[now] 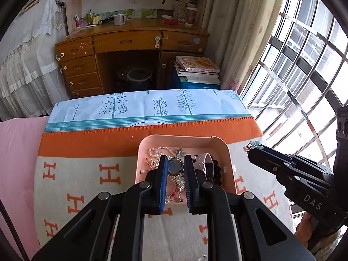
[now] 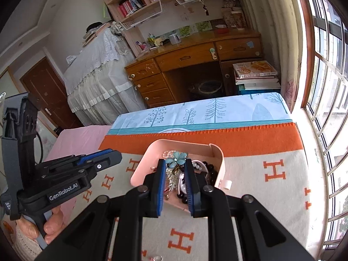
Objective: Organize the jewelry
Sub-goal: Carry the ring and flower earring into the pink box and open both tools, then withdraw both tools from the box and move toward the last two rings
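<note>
A pink tray of jewelry sits on the orange-and-cream blanket. It holds a pearl necklace, a round blue pendant, dark beads and a watch strap. My left gripper hovers over the tray with its jaws apart around the pendant, gripping nothing. My right gripper is shut on a blue flower ornament and holds it above the tray. In the left wrist view the right gripper shows right of the tray with the flower at its tip.
The blanket lies over a blue tree-print cloth and a pink sheet. A wooden desk stands beyond, a book stack beside it. Windows are on the right. A small shiny piece lies on the blanket near me.
</note>
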Demonstrator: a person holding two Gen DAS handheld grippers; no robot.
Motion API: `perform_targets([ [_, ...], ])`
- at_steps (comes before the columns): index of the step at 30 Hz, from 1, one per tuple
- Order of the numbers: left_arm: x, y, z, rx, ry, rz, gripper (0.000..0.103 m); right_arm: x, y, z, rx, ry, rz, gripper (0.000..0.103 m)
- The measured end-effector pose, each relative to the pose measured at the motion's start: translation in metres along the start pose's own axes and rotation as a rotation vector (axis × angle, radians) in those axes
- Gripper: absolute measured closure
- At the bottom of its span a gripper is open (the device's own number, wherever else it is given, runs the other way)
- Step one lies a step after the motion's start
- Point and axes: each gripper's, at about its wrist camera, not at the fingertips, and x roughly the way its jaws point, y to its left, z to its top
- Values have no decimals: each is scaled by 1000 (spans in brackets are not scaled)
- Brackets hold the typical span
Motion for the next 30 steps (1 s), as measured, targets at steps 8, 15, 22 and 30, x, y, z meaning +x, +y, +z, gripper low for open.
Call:
perform_targets([
  [8,55,6,9,-10,55,24,60,67,-27,8,62,122,-101,85],
  [15,51,10,-1,-3,24,64,35,69,-31,-1,80,146,-83,85],
  [22,23,15,-22,4,11,85,35,21,-11,-17,41,82,-25,85],
  [30,-28,21,-65,7,-19,96,30,-23,10,-66,2,66,36,85],
])
